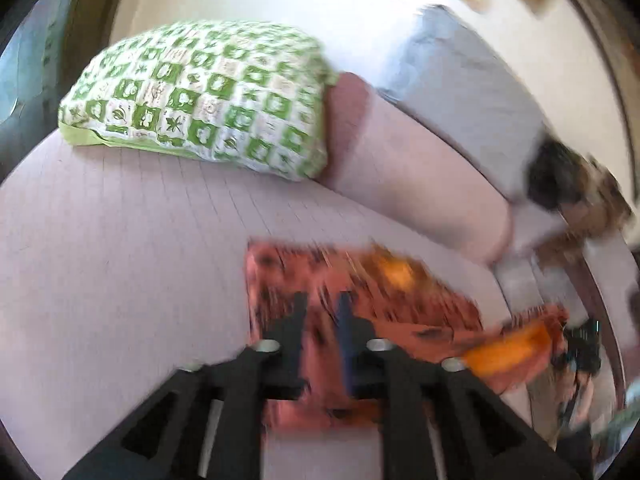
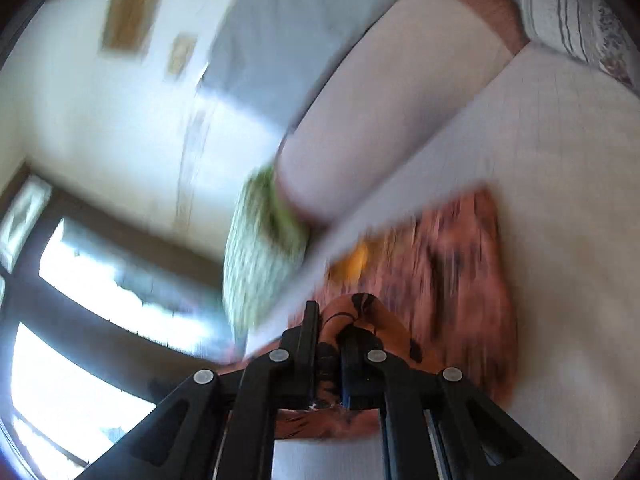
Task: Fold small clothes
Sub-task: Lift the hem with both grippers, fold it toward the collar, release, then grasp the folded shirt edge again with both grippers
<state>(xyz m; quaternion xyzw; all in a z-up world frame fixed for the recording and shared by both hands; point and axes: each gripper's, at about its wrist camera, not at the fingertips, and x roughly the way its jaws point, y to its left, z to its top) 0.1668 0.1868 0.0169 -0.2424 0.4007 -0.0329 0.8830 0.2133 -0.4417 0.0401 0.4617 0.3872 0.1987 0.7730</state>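
A small orange garment with black print (image 1: 360, 300) lies on the pale pink sofa seat (image 1: 120, 240). My left gripper (image 1: 322, 300) hovers over its left part, jaws a narrow gap apart, nothing between them. My right gripper (image 2: 330, 316) is shut on a bunched fold of the same garment (image 2: 460, 272), lifting that edge while the rest stays spread on the seat. In the left wrist view the right gripper (image 1: 580, 348) shows at the far right with the lifted orange edge. Both views are motion-blurred.
A green-and-white checked pillow (image 1: 200, 92) lies at the sofa's left end, also in the right wrist view (image 2: 260, 248). The pink backrest (image 1: 420, 184) carries a grey cushion (image 1: 472, 88). A striped cushion (image 2: 568, 12) sits at the other end. Windows (image 2: 80, 312) are beyond.
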